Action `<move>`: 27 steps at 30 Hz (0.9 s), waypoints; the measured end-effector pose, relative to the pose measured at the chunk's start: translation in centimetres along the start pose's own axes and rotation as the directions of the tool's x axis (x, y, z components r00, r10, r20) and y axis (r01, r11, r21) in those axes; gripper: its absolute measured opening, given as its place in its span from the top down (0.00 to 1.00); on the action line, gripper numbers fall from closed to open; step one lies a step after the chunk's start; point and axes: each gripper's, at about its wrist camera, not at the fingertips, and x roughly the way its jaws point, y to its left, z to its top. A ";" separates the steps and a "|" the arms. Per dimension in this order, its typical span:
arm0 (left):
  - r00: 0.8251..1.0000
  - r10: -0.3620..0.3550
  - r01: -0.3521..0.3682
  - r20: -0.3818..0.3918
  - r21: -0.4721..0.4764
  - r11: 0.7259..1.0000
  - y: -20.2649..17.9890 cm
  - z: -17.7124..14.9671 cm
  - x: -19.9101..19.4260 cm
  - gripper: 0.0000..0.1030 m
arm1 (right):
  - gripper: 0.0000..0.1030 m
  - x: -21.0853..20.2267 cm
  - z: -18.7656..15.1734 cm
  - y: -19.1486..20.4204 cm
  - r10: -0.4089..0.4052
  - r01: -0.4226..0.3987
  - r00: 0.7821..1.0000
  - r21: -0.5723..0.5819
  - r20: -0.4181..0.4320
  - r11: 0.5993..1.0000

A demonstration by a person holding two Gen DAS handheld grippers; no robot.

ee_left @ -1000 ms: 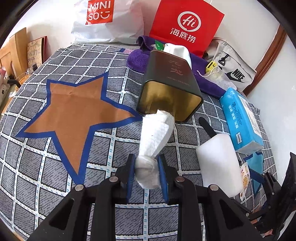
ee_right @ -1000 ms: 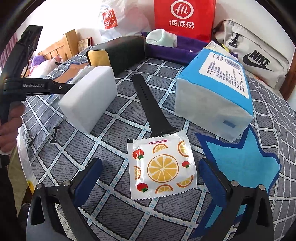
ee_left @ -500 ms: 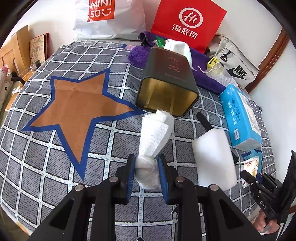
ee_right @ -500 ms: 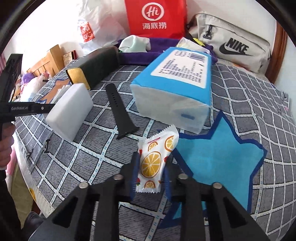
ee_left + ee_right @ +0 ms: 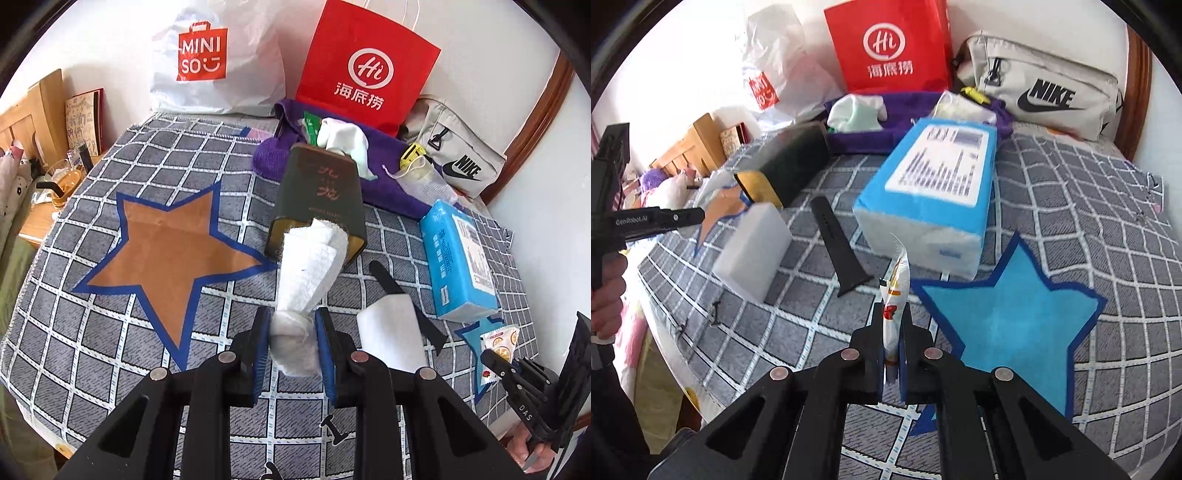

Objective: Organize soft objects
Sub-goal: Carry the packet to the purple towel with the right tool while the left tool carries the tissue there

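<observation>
Towel (image 5: 306,284): white, rolled, clenched at its lower end in left hand-held gripper (image 5: 291,341), lifted before the tin's (image 5: 321,199) open mouth at 12 o'clock. Sachet (image 5: 895,295): orange-print, edge-on, pinched in right hand-held gripper (image 5: 892,328), whose jaws have just been closing; tissue pack (image 5: 934,188) at 12 o'clock, sponge (image 5: 753,251) at 10, blue star (image 5: 1015,314) at 3.

white wall (image 5: 535,206), wooden headboard (image 5: 40,110) – daylight

Grey bedspread (image 5: 110,332) with a white grid, plus a brown star (image 5: 166,258) edged blue left of the left claw (image 5: 291,328) and a light-blue one (image 5: 1015,314) right of the right claw (image 5: 892,332). White towel (image 5: 306,280) in the blue pads, and past it a dark green tin (image 5: 321,199) with a gold rim. The sachet (image 5: 895,295) is white with orange-slice print.
</observation>
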 end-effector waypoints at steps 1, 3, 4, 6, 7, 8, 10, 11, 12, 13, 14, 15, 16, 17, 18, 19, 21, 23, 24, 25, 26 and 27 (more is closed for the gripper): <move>1.000 -0.001 0.001 0.002 -0.001 1.000 -0.1 0.2 -0.1 0.77 | 0.94 -0.3 0.2 0.0 0.003 -0.003 1.000 -0.001 0.005 1.000; 1.000 -0.004 0.004 0.011 -0.001 1.000 -0.3 0.6 -0.5 0.77 | 0.94 -1.0 0.9 0.1 -0.009 0.009 1.000 -0.011 0.021 1.000; 1.000 -0.008 0.008 0.016 0.001 1.000 -0.4 0.9 -0.6 0.77 | 0.94 -1.3 1.2 0.2 -0.022 0.023 0.999 -0.020 0.029 1.000; 0.999 -0.018 0.018 0.027 0.002 1.000 -0.7 1.4 -1.0 0.77 | 0.94 -1.8 1.9 0.3 -0.030 0.032 0.999 -0.032 0.045 0.999; 0.999 -0.024 0.024 0.031 0.005 1.000 -0.8 1.6 -1.1 0.77 | 0.94 -2.0 2.2 0.2 -0.027 0.029 0.998 -0.034 0.051 0.999; 0.999 -0.028 0.027 0.035 0.006 1.000 -1.0 1.9 -1.2 0.77 | 0.94 -2.2 2.5 0.2 -0.027 0.029 0.998 -0.037 0.058 0.999; 0.999 -0.029 0.029 0.043 0.006 1.000 -1.3 2.5 -1.4 0.77 | 0.94 -2.6 3.2 0.3 -0.030 0.033 0.997 -0.048 0.071 0.998; 0.998 -0.033 0.033 0.047 0.008 0.999 -1.6 2.8 -1.5 0.77 | 0.94 -2.8 3.6 0.3 -0.031 0.035 0.997 -0.055 0.076 0.998; 0.998 -0.037 0.036 0.050 0.011 0.999 -1.7 3.1 -1.6 0.77 | 0.94 -2.9 3.9 0.2 -0.033 0.038 0.996 -0.059 0.085 0.998; 0.998 -0.040 0.039 0.053 0.014 0.999 -1.9 3.4 -1.7 0.77 | 0.94 -3.1 4.4 0.3 -0.035 0.041 0.995 -0.062 0.093 0.997; 0.998 -0.040 0.039 0.057 0.017 0.999 -2.1 3.7 -1.7 0.77 | 0.94 -3.1 4.7 0.2 -0.033 0.039 0.995 -0.066 0.097 0.997; 0.997 -0.040 0.038 0.059 0.020 0.999 -2.3 4.0 -1.8 0.77 | 0.94 -3.3 5.1 0.2 -0.032 0.040 0.994 -0.067 0.106 0.997; 0.997 -0.040 0.038 0.064 0.023 0.999 -2.5 4.4 -1.9 0.77 | 0.94 -3.3 5.4 0.2 -0.031 0.039 0.993 -0.068 0.111 0.997; 0.997 -0.041 0.040 0.067 0.025 0.999 -2.7 4.7 -1.9 0.77 | 0.94 -3.4 5.9 0.2 -0.030 0.038 0.993 -0.069 0.117 0.997; 0.997 -0.044 0.042 0.071 0.026 0.999 -2.8 5.0 -2.0 0.77 | 0.94 -3.4 6.2 0.2 -0.030 0.038 0.992 -0.071 0.120 0.997; 0.996 -0.047 0.045 0.074 0.026 0.999 -2.9 5.4 -2.0 0.77 | 0.94 -3.4 6.6 0.2 -0.030 0.039 0.992 -0.073 0.124 0.997; 0.995 -0.055 0.054 0.077 0.025 0.998 -3.2 5.9 -2.1 0.77 | 0.94 -3.5 7.3 0.2 -0.029 0.039 0.991 -0.079 0.131 0.996; 0.995 -0.065 0.063 0.079 0.028 0.998 -3.5 6.5 -2.0 0.77 | 0.94 -3.6 8.1 0.1 -0.030 0.043 0.990 -0.085 0.141 0.995; 0.995 -0.069 0.067 0.079 0.028 0.997 -3.7 6.7 -2.0 0.77 | 0.94 -3.6 8.4 0.0 -0.029 0.042 0.989 -0.086 0.144 0.995; 0.994 -0.072 0.070 0.079 0.029 0.997 -3.8 6.9 -2.0 0.77 | 0.94 -3.6 8.6 0.0 -0.028 0.040 0.989 -0.086 0.146 0.995; 0.994 -0.075 0.072 0.079 0.033 0.997 -4.1 7.2 -1.9 0.77 | 0.94 -3.6 9.0 0.0 -0.026 0.039 0.989 -0.085 0.149 0.996; 0.994 -0.074 0.071 0.079 0.037 0.997 -4.3 7.4 -1.8 0.77 | 0.94 -3.4 9.2 0.0 -0.024 0.037 0.988 -0.083 0.151 0.996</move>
